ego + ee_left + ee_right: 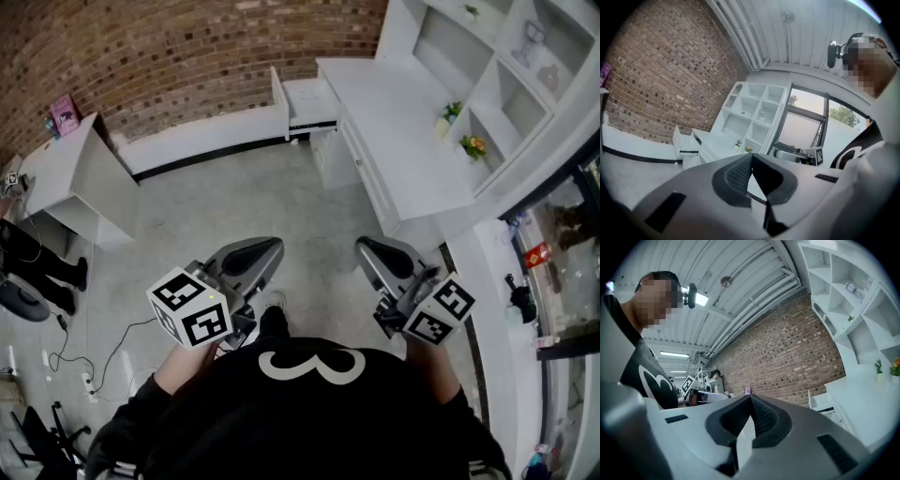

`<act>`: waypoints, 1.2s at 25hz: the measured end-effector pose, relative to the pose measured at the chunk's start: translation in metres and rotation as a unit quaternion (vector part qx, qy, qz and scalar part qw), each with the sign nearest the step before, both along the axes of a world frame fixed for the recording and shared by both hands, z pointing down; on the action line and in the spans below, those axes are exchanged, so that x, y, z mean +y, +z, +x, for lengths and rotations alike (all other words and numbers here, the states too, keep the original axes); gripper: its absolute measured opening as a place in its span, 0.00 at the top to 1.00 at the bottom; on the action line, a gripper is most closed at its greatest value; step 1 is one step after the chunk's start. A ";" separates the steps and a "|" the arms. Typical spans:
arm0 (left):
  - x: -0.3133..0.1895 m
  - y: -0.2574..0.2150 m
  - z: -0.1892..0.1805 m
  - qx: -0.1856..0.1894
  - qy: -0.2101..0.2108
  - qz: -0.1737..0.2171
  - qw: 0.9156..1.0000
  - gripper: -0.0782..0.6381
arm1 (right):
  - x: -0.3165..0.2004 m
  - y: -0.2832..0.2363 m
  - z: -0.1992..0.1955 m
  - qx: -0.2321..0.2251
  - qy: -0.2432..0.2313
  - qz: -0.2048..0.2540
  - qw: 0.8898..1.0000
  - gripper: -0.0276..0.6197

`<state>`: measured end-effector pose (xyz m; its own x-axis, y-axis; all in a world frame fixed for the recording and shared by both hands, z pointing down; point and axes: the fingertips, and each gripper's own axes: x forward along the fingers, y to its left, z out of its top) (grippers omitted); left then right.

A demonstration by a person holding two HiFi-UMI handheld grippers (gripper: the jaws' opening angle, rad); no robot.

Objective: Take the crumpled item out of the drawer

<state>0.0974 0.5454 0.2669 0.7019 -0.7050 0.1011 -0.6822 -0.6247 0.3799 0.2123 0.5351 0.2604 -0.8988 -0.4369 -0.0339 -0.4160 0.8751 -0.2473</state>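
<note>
In the head view the white drawer (305, 101) stands pulled open at the far end of the white desk (398, 131), well ahead of me. I see no crumpled item inside it from here. My left gripper (266, 249) and right gripper (368, 249) are both held close to my body above the grey floor, far from the drawer. The left gripper view shows that gripper's jaws (751, 157) meeting at the tip with nothing between them, and the drawer (686, 145) small in the distance. The right gripper (751, 399) is likewise shut and empty.
A shelf unit with small potted plants (473, 145) rises over the desk at the right. A white cabinet (75, 178) stands at the left by the brick wall (187, 56). Cables (84, 366) and another person's legs (42, 262) lie at the far left.
</note>
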 end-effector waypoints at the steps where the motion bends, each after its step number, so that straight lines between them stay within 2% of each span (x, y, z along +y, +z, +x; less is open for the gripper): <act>1: -0.004 0.001 -0.002 0.000 0.000 -0.001 1.000 0.89 | -0.003 0.000 -0.002 -0.001 0.000 0.000 1.000 0.94; 11: -0.058 0.013 -0.021 -0.001 0.015 -0.019 1.000 0.89 | -0.055 0.007 -0.023 -0.011 0.010 -0.017 1.000 0.94; 21: -0.144 0.019 -0.060 0.014 0.023 -0.031 0.999 0.89 | -0.138 0.000 -0.051 -0.001 0.050 0.002 0.999 0.92; 25: -0.183 0.016 -0.081 0.015 0.022 -0.024 0.999 0.89 | -0.176 -0.004 -0.066 0.005 0.064 0.015 0.998 0.80; 30: -0.216 0.016 -0.100 0.017 0.026 -0.020 0.999 0.89 | -0.204 -0.003 -0.094 0.023 0.050 0.032 0.998 0.66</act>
